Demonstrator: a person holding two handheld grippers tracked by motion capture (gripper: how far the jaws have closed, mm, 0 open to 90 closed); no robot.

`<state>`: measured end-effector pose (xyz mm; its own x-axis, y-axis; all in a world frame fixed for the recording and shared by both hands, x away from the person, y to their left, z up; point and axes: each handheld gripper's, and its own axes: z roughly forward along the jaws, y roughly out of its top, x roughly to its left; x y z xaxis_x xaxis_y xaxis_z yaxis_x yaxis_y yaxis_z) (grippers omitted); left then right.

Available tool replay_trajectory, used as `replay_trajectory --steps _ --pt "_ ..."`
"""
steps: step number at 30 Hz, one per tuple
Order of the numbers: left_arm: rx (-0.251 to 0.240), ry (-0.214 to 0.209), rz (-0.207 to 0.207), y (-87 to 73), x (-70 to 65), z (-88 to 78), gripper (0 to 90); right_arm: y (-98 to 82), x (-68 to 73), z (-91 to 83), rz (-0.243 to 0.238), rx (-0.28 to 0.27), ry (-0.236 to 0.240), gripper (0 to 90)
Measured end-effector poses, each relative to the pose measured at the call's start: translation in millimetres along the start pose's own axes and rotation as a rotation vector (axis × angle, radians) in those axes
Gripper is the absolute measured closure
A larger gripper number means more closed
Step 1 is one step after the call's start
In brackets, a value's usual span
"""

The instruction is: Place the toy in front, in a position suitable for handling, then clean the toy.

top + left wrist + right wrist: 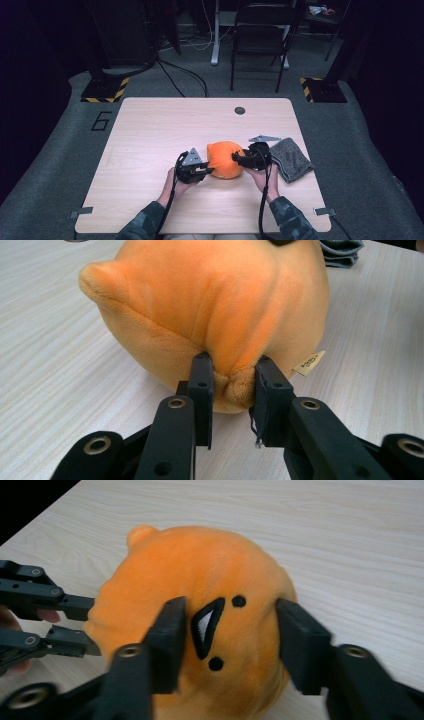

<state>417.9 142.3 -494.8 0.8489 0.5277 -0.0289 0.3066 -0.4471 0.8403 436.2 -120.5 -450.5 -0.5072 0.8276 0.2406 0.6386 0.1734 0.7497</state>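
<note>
An orange plush toy (pixel 225 159) with a black-stitched face (pixel 207 627) lies on the wooden table (pixel 160 125), between my two grippers. My left gripper (pixel 206 170) comes at it from the left. In the left gripper view its jaws (pixel 234 385) are shut on a small fold of plush (pixel 210 295) low on the toy's back, near a white tag (pixel 309 363). My right gripper (pixel 236 159) reaches in from the right. Its jaws (pixel 230 625) stand wide on either side of the face, and the plush (pixel 200 565) shows no dent from them. The left gripper (pixel 90 625) shows beyond the toy.
A folded grey cloth (pixel 292 157) lies on the table just right of my right hand, also at the top of the left gripper view as the cloth (pixel 342 252). A small dark round spot (pixel 240 110) marks the table's far side. A black chair (pixel 260 35) stands beyond.
</note>
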Motion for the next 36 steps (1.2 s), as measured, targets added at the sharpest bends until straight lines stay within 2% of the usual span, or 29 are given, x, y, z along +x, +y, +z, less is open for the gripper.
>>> replay_trajectory --steps 1,2,3,6,8,10,12,15,17,19,22,25,31,33,34,36 --pt "0.004 0.007 0.009 0.5 -0.7 -0.2 72.5 0.6 -0.5 -1.9 -0.006 -0.005 0.002 32.2" --pt "0.006 0.009 0.009 0.6 -0.8 -0.4 71.8 1.8 -0.4 -5.1 -0.019 -0.01 -0.019 24.7" --pt "0.007 0.005 0.006 0.5 -0.2 -0.9 71.3 3.2 -0.9 -9.0 -0.033 -0.017 -0.036 21.5" --pt "0.011 0.006 0.01 0.0 1.0 -1.6 70.6 7.4 -8.9 -24.2 -0.055 -0.054 -0.063 19.8" --pt "0.009 0.003 0.016 0.4 0.8 -1.3 70.3 9.6 -20.3 -37.3 -0.061 -0.071 -0.103 19.7" --pt "0.008 0.002 0.025 1.0 0.5 -0.9 70.0 10.4 -33.1 -48.0 -0.076 -0.058 -0.163 17.1" --pt "0.008 0.001 0.031 1.8 1.1 -0.6 70.0 8.1 -47.5 -55.8 -0.047 -0.051 -0.193 16.1" --pt "0.006 -0.001 0.034 2.7 1.9 -0.1 69.8 -1.4 -75.8 -65.3 -0.035 -0.019 -0.301 16.9" --pt "0.006 0.001 0.035 3.4 2.5 0.6 69.7 -9.2 -90.2 -66.0 -0.01 0.013 -0.348 17.4" --pt "-0.001 0.002 0.03 4.4 2.2 1.3 69.6 -16.3 -101.6 -63.3 0.027 0.049 -0.365 17.7" --pt "0.001 -0.005 0.04 6.1 1.6 2.2 69.5 -24.3 -113.1 -57.2 0.075 0.074 -0.386 18.3" --pt "0.001 -0.008 0.038 5.9 1.6 3.0 69.5 -28.6 -121.0 -51.8 0.083 0.099 -0.406 18.5" --pt "0.006 -0.005 0.036 5.5 1.2 2.4 69.3 -35.5 -132.3 -44.9 0.129 0.12 -0.408 18.3" --pt "0.006 -0.004 0.034 5.2 1.2 2.3 69.3 -39.3 -137.0 -41.3 0.132 0.125 -0.407 19.9" --pt "0.005 -0.005 0.033 5.1 1.3 2.4 69.4 -41.2 -137.7 -39.2 0.146 0.141 -0.409 21.1" --pt "0.002 -0.008 0.035 4.9 1.8 2.4 69.4 -46.5 -140.4 -32.7 0.141 0.175 -0.415 25.0"
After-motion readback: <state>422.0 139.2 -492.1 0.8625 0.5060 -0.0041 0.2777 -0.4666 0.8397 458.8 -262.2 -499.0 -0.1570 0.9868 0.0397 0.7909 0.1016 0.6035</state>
